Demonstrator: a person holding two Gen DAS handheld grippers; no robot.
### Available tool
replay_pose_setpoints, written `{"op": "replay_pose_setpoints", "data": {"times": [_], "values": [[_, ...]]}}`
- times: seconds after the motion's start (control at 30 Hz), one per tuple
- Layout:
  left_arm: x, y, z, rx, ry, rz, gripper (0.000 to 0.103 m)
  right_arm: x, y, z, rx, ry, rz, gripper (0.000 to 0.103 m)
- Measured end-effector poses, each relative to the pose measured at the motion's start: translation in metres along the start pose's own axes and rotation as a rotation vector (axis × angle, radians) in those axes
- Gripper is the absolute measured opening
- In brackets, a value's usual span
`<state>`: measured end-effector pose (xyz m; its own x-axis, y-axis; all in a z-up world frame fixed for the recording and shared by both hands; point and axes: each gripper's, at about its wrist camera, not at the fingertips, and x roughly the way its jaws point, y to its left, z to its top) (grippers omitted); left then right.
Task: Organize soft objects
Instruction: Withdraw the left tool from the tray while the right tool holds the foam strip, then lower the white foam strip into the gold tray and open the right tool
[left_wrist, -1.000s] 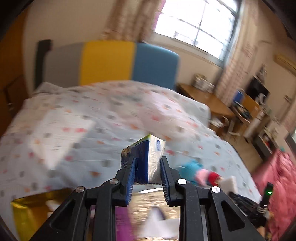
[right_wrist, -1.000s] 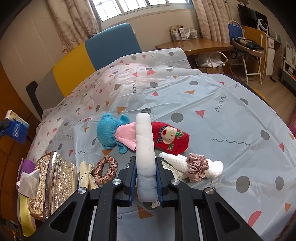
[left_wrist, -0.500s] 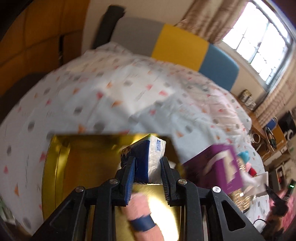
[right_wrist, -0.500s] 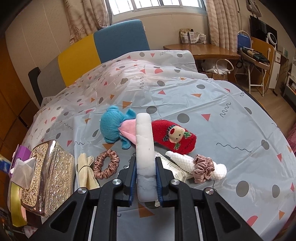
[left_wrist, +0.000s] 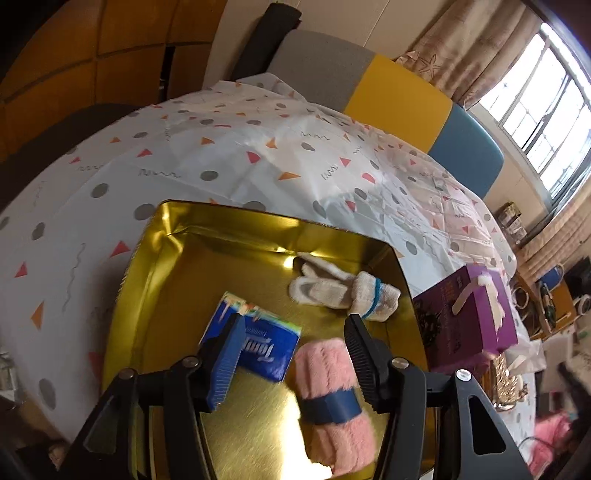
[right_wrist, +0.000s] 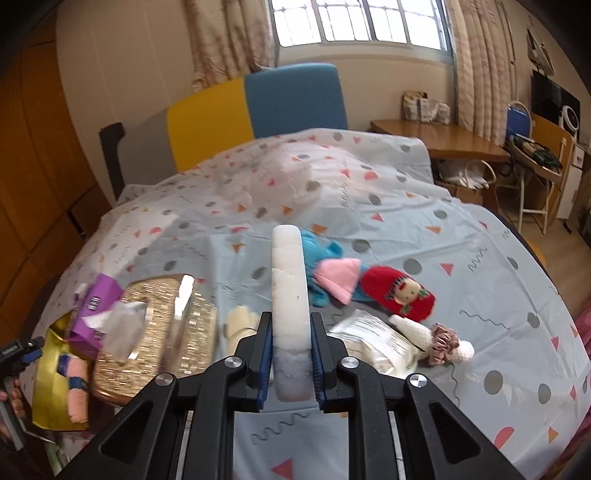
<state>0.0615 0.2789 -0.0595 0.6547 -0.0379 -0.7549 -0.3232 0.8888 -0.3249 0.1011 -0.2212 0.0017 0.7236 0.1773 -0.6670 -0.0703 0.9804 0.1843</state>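
Released since the earlier frames, the blue plastic-wrapped tissue pack now lies flat on the floor of the shallow gold metal tin instead of standing clamped in the left tool. That tin rests on the bed's pale sheet printed with triangles and dots. It also contains a rolled pink fluffy cloth with a dark blue band and a rolled cream knitted cloth with a thin blue band, the latter near the far right corner. Partial white lettering reading "Temp" is visible on the tissue pack. A purple cardboard tissue box stands just beside the tin's right wall; its print is too small to read. Jaws of the left tool are opening, with the pads clear of the pack below them. The right tool is clamped on an upright white foam-like slab with a rounded top, held above the bed with other soft toys lying beyond it.
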Motion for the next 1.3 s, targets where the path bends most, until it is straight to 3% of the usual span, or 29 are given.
{"op": "replay_pose_setpoints", "data": {"times": [0.13,0.27,0.47,0.57,0.73,1.0,1.03,1.17,1.3], "values": [[-0.010,-0.007,-0.019,0.045,-0.010,0.051,0.061,-0.021,0.040,0.008,-0.053,-0.037,0.099,0.017],[-0.017,-0.015,-0.037,0.092,-0.024,0.082,0.063,-0.032,0.093,0.006,-0.132,-0.021,0.250,0.017],[-0.030,-0.023,-0.055,0.136,-0.056,0.106,0.071,-0.018,0.175,-0.016,-0.191,0.110,0.461,0.017],[-0.036,-0.024,-0.060,0.149,-0.075,0.112,0.071,-0.003,0.213,-0.030,-0.217,0.175,0.507,0.017],[-0.044,-0.020,-0.067,0.159,-0.092,0.128,0.071,0.034,0.253,-0.049,-0.227,0.277,0.525,0.017],[-0.044,-0.014,-0.073,0.141,-0.080,0.112,0.075,0.077,0.280,-0.076,-0.274,0.375,0.427,0.023],[-0.044,-0.014,-0.074,0.143,-0.080,0.110,0.075,0.080,0.281,-0.079,-0.278,0.379,0.413,0.028],[-0.046,-0.019,-0.076,0.156,-0.085,0.098,0.076,0.084,0.279,-0.086,-0.290,0.377,0.394,0.029],[-0.046,-0.024,-0.076,0.175,-0.091,0.098,0.078,0.068,0.274,-0.084,-0.321,0.318,0.407,0.029]]}}
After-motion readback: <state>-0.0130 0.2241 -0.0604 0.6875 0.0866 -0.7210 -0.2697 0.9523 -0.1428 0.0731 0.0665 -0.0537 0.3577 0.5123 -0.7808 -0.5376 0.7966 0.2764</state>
